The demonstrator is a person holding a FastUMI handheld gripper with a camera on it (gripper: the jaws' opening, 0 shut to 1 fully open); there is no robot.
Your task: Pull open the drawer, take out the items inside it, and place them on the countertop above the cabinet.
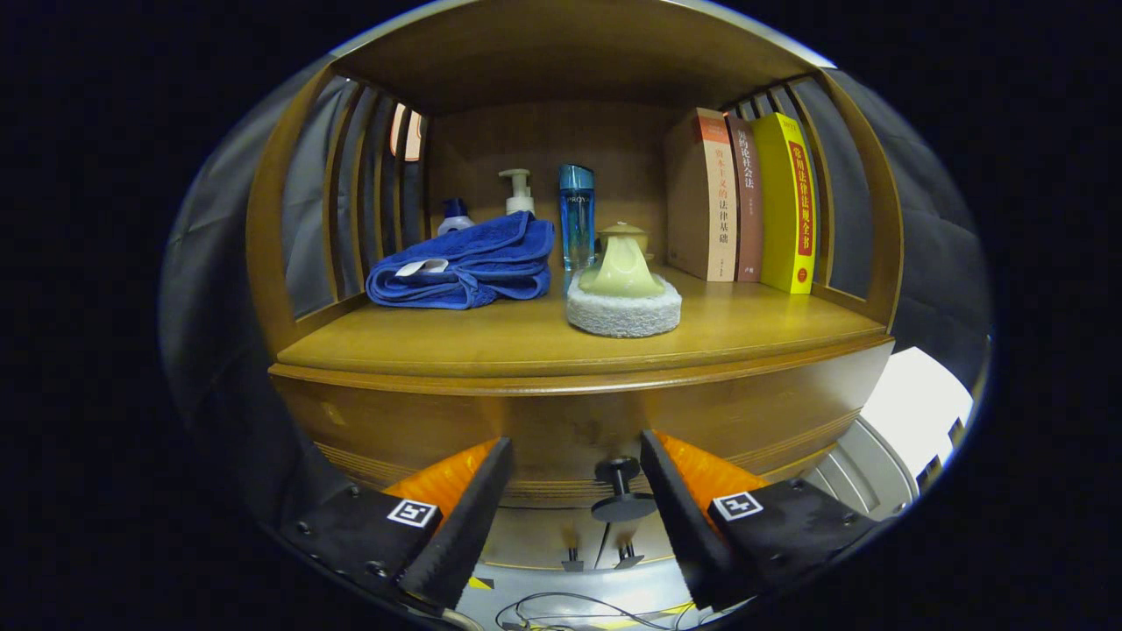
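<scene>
A wooden cabinet has a drawer front [412,429] just under its countertop [491,342]. The drawer looks pushed in, and its inside is hidden. A dark round knob [621,486] sticks out of the drawer front toward me. My gripper [576,440] is open, with the fingers spread wide. The knob sits between them, nearer the right finger, and neither finger touches it. Nothing is held.
On the countertop lie a folded blue towel [465,263] and a scrub brush [622,289] with a pale green handle on a white pad. Behind them stand a blue bottle [577,215], a pump bottle [519,191] and three upright books [745,202]. Slatted sides enclose the shelf. Cables [561,609] lie on the floor below.
</scene>
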